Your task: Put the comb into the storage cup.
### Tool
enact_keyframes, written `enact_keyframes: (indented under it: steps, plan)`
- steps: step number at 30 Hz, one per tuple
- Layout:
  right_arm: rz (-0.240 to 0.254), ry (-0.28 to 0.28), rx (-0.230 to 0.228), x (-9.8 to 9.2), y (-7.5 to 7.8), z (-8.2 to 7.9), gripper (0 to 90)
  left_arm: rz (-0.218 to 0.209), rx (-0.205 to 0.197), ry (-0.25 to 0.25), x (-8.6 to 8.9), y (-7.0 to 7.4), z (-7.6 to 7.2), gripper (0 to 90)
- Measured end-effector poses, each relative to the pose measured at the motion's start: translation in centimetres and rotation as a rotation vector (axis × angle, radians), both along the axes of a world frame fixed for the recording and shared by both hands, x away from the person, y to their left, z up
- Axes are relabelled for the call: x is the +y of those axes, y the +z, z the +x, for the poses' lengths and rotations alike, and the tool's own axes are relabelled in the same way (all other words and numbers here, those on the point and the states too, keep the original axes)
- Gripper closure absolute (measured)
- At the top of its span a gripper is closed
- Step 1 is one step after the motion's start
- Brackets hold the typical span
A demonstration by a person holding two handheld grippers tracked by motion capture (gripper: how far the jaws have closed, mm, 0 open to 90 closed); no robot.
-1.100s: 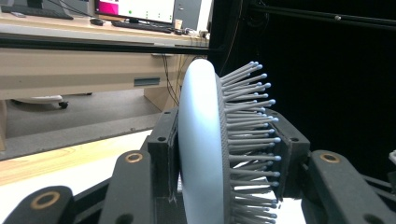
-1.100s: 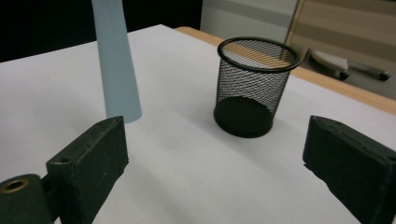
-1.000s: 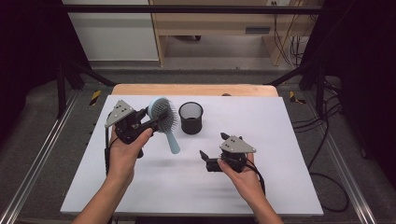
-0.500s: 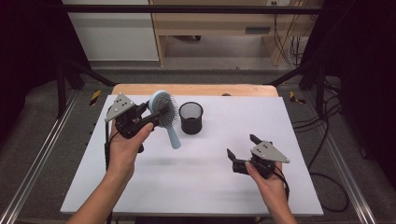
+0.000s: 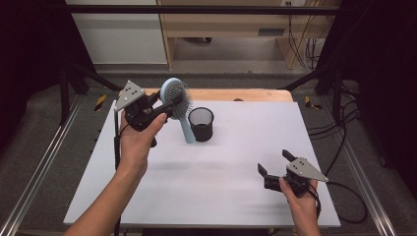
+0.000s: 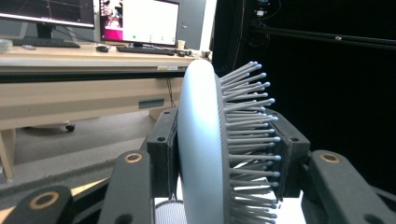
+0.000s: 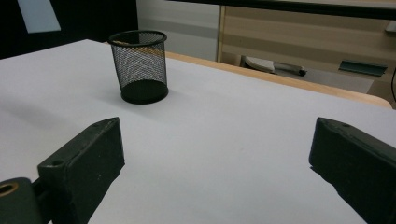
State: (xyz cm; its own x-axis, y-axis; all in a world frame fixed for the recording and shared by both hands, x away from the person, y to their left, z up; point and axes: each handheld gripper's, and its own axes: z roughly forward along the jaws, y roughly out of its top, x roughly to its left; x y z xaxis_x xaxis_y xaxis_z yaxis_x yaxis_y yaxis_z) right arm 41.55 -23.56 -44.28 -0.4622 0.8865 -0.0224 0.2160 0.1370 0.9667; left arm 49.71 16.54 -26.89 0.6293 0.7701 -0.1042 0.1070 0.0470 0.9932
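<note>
The light-blue hairbrush (image 5: 176, 101) hangs above the desk's (image 5: 147, 196) far left part, its head clamped between the jaws of the left gripper (image 5: 164, 104), handle slanting down to just beside the black mesh cup (image 5: 201, 124). The cup stands upright close to the handle's right. Well apart, near the front right edge, the right gripper (image 5: 273, 161) rests low, jaws spread wide with nothing between them.

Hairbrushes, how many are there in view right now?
1. The light blue hairbrush is held up off the table, clamped at its head in the left gripper, handle hanging down beside the black mesh cup.
</note>
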Motion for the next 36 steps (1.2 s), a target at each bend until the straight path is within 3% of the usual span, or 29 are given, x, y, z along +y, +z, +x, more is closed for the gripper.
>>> enact_keyframes:
  steps: [7, 15, 21, 30, 36]
  plan:
    - [0.021, 0.004, -0.004, -0.4, 0.1, 0.1, 3.4, 0.020, -0.014, 0.013, -1.0, 0.8, 0.8, 52.3]
    - [0.030, 0.013, -0.001, -0.2, 0.1, -0.2, 2.9, 0.006, -0.037, 0.033, -1.3, 1.5, 2.3, 52.2]
    - [0.003, 0.026, -0.024, 0.0, -0.1, -0.4, 2.9, -0.019, -0.030, 0.054, -1.3, 1.4, 3.6, 52.2]
    - [-0.012, 0.051, -0.020, 0.2, -0.4, -0.6, 3.5, -0.042, -0.009, 0.090, -1.8, 1.7, 5.6, 52.1]
    - [-0.018, 0.055, -0.028, 0.2, -0.4, -0.6, 3.3, -0.011, -0.013, 0.103, -2.2, 1.6, 6.4, 52.1]
